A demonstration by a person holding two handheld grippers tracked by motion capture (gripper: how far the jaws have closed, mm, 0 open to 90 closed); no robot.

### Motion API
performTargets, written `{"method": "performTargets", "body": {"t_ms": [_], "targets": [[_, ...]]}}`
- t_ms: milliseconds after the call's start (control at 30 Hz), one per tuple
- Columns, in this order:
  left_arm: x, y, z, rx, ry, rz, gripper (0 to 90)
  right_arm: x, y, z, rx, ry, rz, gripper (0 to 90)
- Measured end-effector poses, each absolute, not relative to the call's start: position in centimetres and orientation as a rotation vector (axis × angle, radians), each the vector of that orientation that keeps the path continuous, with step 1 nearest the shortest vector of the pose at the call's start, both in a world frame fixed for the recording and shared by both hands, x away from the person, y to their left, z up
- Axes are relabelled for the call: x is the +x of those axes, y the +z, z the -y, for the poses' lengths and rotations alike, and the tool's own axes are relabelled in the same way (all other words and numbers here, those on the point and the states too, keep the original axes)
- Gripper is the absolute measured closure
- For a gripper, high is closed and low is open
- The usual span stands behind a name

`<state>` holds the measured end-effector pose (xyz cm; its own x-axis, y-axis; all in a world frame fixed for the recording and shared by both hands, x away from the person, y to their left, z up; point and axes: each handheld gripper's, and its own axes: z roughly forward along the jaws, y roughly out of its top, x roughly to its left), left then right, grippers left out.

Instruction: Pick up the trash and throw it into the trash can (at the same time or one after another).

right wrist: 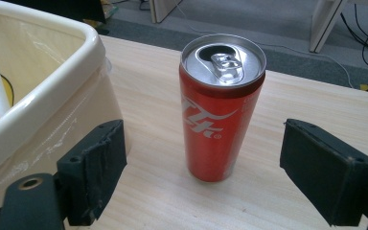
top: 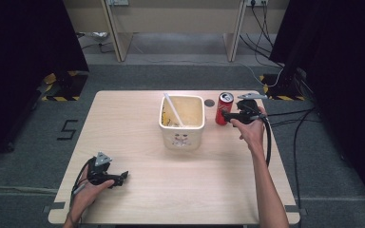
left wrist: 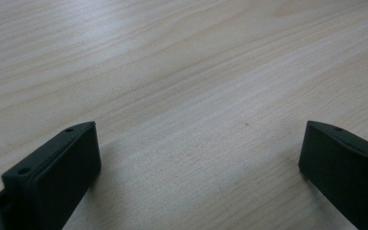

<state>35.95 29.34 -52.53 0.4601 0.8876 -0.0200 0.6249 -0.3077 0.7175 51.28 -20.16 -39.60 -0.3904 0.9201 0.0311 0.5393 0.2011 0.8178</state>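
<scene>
Jaws of the right gripper (right wrist: pixel 203 167) are spread wide, one on each side of the red can (right wrist: pixel 220 110), not touching it. That can stands upright at the far right of the table (top: pixel 138 190), just beside the bin (top: pixel 182 118). I think a crooked closing may tip it, since it is tall and thin. Left gripper (top: pixel 122 177) rests near, jaws spread over bare wood.

Can (right wrist: pixel 220 115): red w/ white script, silver top. Bin (top: pixel 182 135): cream, yellow inside. Table (top: pixel 171 180): pale wood grain. Gripper pads (right wrist: pixel 98 163): black.
</scene>
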Motion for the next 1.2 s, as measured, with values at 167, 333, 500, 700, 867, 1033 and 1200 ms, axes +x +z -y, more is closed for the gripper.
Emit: {"method": "performTargets", "body": {"t_ms": [167, 333, 500, 700, 867, 1033, 1200], "targets": [[36.0, -52.5, -29.3, 2.045, 0.507, -1.255, 0.0, 51.6, -40.2, 20.2, 1.366, 1.069, -2.009, 16.3], [36.0, -52.5, -29.3, 2.045, 0.507, -1.255, 0.0, 52.0, -41.0, 20.3, 1.383, 1.061, -2.002, 16.3], [36.0, -52.5, -29.3, 2.046, 0.507, -1.255, 0.0, 52.6, -41.9, 20.3, 1.394, 1.063, -1.991, 16.3], [36.0, -52.5, -29.3, 2.045, 0.507, -1.255, 0.0, 53.3, -42.7, 20.3, 1.407, 1.058, -1.974, 16.3], [36.0, -52.5, -29.3, 2.045, 0.507, -1.255, 0.0, 53.8, -43.4, 20.5, 1.424, 1.063, -1.956, 16.3], [36.0, -52.5, -29.3, 2.046, 0.507, -1.255, 0.0, 54.2, -43.7, 20.4, 1.43, 1.082, -1.941, 16.3], [36.0, -52.5, -29.3, 2.045, 0.507, -1.255, 0.0, 54.6, -43.8, 19.9, 1.41, 1.08, -1.947, 16.3]]}}
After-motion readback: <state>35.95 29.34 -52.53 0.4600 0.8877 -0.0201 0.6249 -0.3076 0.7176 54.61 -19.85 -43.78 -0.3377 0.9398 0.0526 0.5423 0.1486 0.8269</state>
